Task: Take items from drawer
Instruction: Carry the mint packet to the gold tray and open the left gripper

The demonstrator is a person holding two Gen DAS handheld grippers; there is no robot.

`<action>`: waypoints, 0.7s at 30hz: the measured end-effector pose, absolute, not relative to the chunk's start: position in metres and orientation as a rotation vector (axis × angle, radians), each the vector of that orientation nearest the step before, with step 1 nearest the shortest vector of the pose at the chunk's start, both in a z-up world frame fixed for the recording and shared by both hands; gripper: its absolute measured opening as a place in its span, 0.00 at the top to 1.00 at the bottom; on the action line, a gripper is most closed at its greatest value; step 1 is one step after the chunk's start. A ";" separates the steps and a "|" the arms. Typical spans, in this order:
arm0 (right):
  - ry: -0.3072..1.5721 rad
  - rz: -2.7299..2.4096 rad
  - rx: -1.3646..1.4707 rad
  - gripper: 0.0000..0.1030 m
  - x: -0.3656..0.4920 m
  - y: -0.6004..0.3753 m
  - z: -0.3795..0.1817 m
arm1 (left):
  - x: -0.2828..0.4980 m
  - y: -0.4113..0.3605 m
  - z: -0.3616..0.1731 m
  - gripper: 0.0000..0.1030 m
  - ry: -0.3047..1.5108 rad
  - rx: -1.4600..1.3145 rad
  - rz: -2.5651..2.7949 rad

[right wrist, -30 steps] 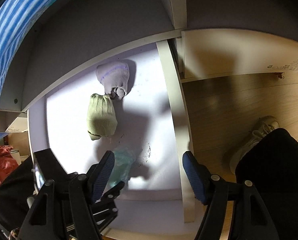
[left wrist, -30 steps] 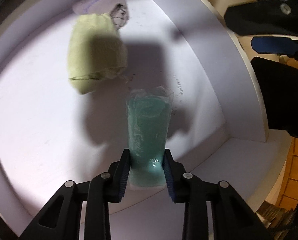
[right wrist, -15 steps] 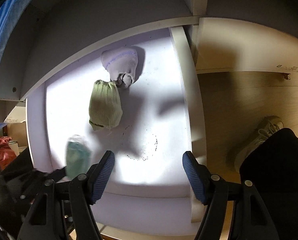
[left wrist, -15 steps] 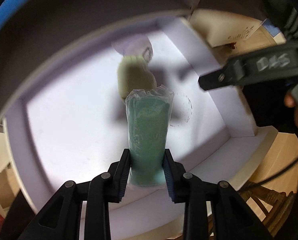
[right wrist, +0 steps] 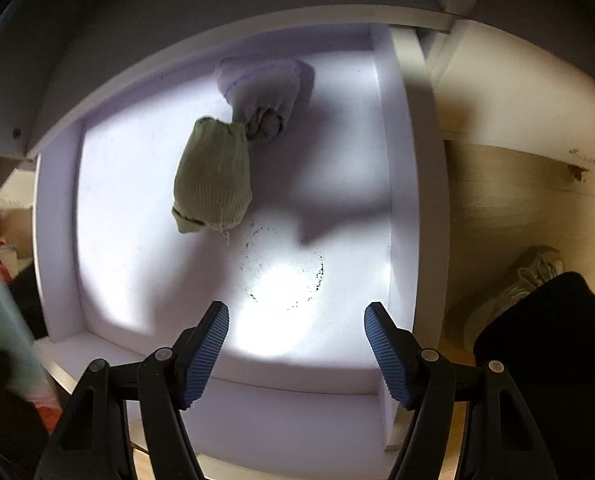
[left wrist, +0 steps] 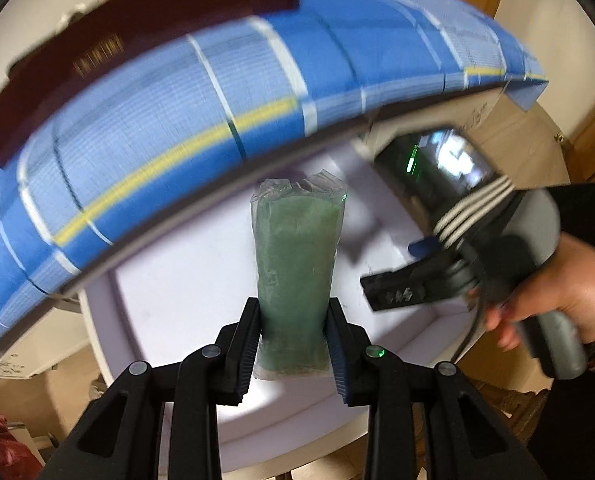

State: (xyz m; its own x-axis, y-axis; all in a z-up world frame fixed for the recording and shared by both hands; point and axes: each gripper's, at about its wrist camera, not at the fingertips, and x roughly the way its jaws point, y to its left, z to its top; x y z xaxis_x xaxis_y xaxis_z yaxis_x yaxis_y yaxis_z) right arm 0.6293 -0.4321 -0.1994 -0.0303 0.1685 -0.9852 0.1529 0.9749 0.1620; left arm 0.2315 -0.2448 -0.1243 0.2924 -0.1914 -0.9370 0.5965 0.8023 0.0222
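The left gripper (left wrist: 293,344) clamps the lower end of a green packet in clear wrap (left wrist: 295,264), held upright above the white drawer (left wrist: 169,292). The slick wrap could slip from the pads if tilted. At three o'clock a hand (left wrist: 569,292) holds the right gripper (right wrist: 297,344), jaws wide apart and empty over the drawer. A green sock bundle (right wrist: 213,176) lies at eleven o'clock, a pale bundle (right wrist: 261,92) touching it at twelve; its shadow may spoil the aim.
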 end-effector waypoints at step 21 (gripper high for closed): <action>1.602 0.041 0.284 0.31 0.626 -0.429 -0.188 | 0.353 -0.216 0.041 0.70 0.998 0.084 -0.501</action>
State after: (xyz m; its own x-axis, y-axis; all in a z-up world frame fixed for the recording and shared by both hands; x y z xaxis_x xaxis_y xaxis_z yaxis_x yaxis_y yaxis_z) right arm 0.6261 -0.4291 -0.1881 -0.0248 0.2067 -0.9781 0.1567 0.9671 0.2004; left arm 0.3532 -0.2161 0.0407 0.4391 -0.3652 -0.8209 0.4402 0.8839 -0.1578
